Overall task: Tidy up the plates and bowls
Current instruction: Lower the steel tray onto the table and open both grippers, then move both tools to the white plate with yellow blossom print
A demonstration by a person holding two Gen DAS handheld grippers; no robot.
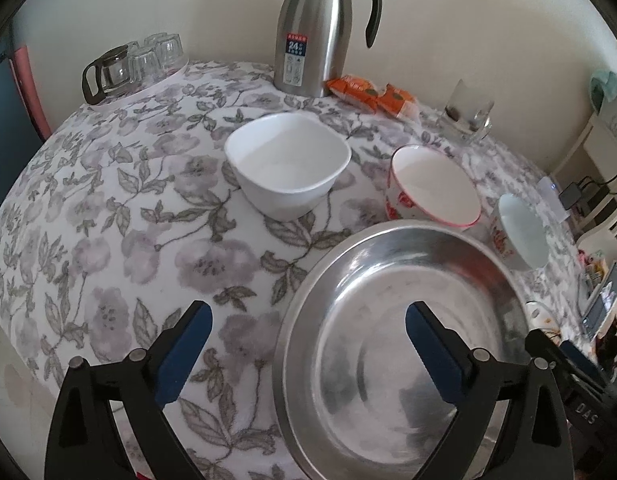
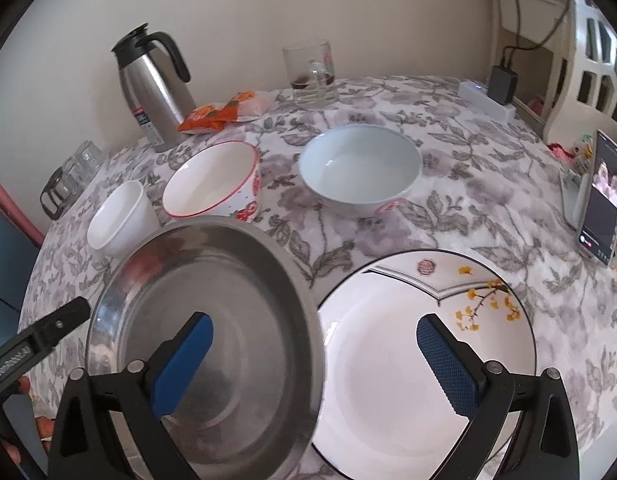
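Note:
A steel plate point(image 1: 388, 300) lies on the flowered tablecloth point(image 1: 108, 240) near the front edge. My left gripper point(image 1: 308, 344) is open, its fingers straddling the plate's left rim without touching. Beyond stand a white square bowl point(image 1: 288, 164), a red-rimmed flowered bowl point(image 1: 432, 188) and a pale blue bowl point(image 1: 520, 232). In the right wrist view my right gripper point(image 2: 316, 356) is open above the seam between the steel plate point(image 2: 228, 280) and a white plate with yellow blossoms point(image 2: 388, 380). The pale blue bowl point(image 2: 360, 168), red-rimmed bowl point(image 2: 212, 178) and white bowl point(image 2: 120, 216) sit behind.
A steel thermos jug point(image 1: 320, 36), orange snack packets point(image 1: 368, 94) and a glass mug point(image 1: 464, 112) line the wall. Upturned glasses and a glass pot point(image 1: 132, 64) sit far left. A phone point(image 2: 600, 200) leans at the right edge, near a power strip point(image 2: 488, 98).

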